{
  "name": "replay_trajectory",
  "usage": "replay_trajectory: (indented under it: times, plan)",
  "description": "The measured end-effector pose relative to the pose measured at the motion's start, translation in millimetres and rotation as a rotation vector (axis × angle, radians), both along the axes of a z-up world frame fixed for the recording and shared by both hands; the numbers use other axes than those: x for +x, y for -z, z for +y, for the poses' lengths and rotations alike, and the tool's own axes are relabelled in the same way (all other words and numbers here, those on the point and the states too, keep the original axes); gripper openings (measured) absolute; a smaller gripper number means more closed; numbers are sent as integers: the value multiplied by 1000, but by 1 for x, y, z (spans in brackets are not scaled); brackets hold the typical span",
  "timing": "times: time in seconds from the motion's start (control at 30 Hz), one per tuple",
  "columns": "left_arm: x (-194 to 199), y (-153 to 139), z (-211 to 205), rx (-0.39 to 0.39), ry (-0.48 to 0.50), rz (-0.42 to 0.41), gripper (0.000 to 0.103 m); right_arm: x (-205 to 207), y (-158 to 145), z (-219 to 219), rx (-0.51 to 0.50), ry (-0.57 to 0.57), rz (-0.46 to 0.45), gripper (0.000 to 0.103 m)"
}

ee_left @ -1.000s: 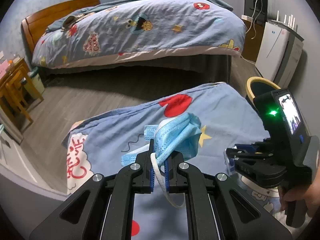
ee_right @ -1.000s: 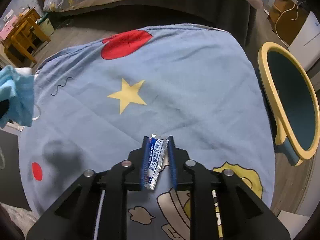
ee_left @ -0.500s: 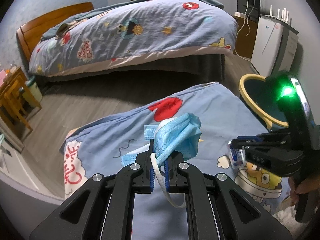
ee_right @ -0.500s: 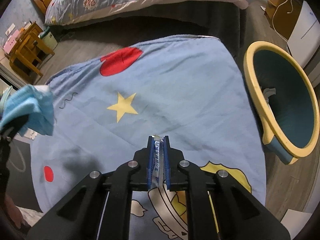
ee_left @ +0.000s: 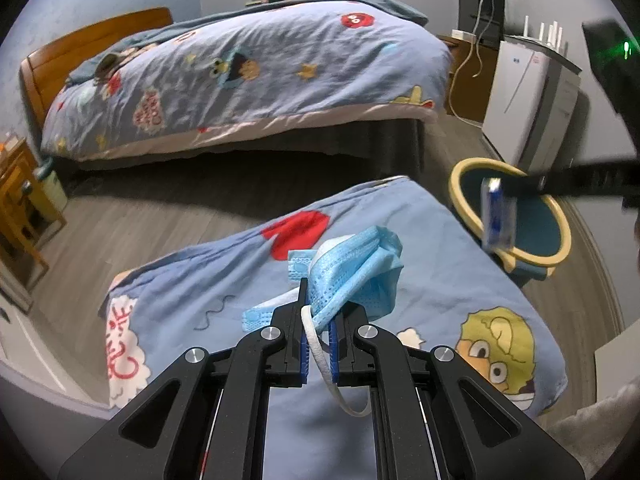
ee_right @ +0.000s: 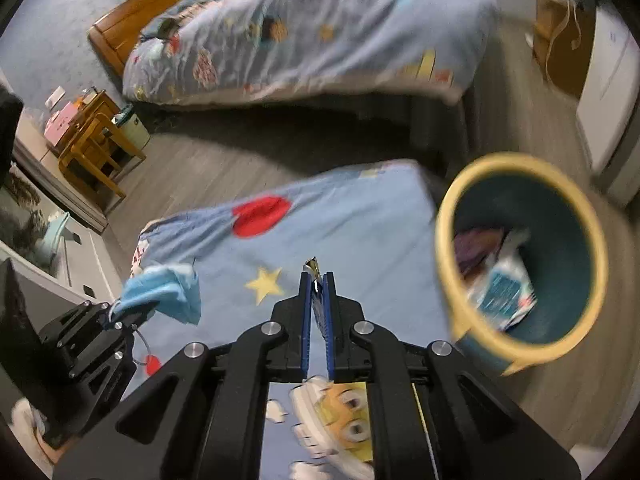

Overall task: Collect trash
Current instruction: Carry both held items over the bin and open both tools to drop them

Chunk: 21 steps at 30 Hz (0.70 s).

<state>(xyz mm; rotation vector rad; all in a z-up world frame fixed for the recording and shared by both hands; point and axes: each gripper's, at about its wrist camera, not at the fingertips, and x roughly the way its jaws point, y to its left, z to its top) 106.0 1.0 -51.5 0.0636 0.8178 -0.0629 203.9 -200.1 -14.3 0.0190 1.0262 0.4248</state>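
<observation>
My left gripper (ee_left: 319, 308) is shut on a crumpled blue face mask (ee_left: 356, 268), whose white ear loop (ee_left: 332, 376) hangs between the jaws. It hovers over the near bed's blue cartoon sheet (ee_left: 240, 280). My right gripper (ee_right: 318, 280) is shut on a small foil medicine packet (ee_right: 313, 268), raised above the same sheet (ee_right: 360, 232). From the left wrist view that packet (ee_left: 496, 216) hangs in front of the yellow-rimmed teal bin (ee_left: 560, 256). The bin (ee_right: 444, 240) stands on the floor right of the bed with some trash (ee_right: 500, 284) inside. The mask (ee_right: 168, 292) shows at the left of the right wrist view.
A second bed (ee_left: 248, 76) with the same bedding lies across a strip of grey wood floor (ee_left: 180, 208). A white appliance (ee_left: 524, 96) and a dark cabinet stand at the right wall. Wooden furniture (ee_right: 96, 140) sits at the left.
The right gripper closed on the packet and lifted it off the sheet, rising toward the bin. The left gripper kept hold of the mask and drifted slightly.
</observation>
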Motion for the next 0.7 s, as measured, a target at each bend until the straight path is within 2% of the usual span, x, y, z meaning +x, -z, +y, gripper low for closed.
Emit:
replay_trajectory:
  times: [0.07,0.2,0.27,0.47,0.7]
  plan:
    - [1,-1,-7,3,13,1,8,3,-1,-11,-10,7,-19,5]
    - [5,0,-20,-3,30,19,8,18,6,-41,71,74,17,5]
    - [8,-1,-29,-1,44,20,8,23,5,-49,53,79,-3,5]
    - [15,5,-66,13,120,36,8,38,7,-66,71,96,-11,5]
    - [34,16,-119,-33,243,84,8,52,4,-108,104,175,-17,5]
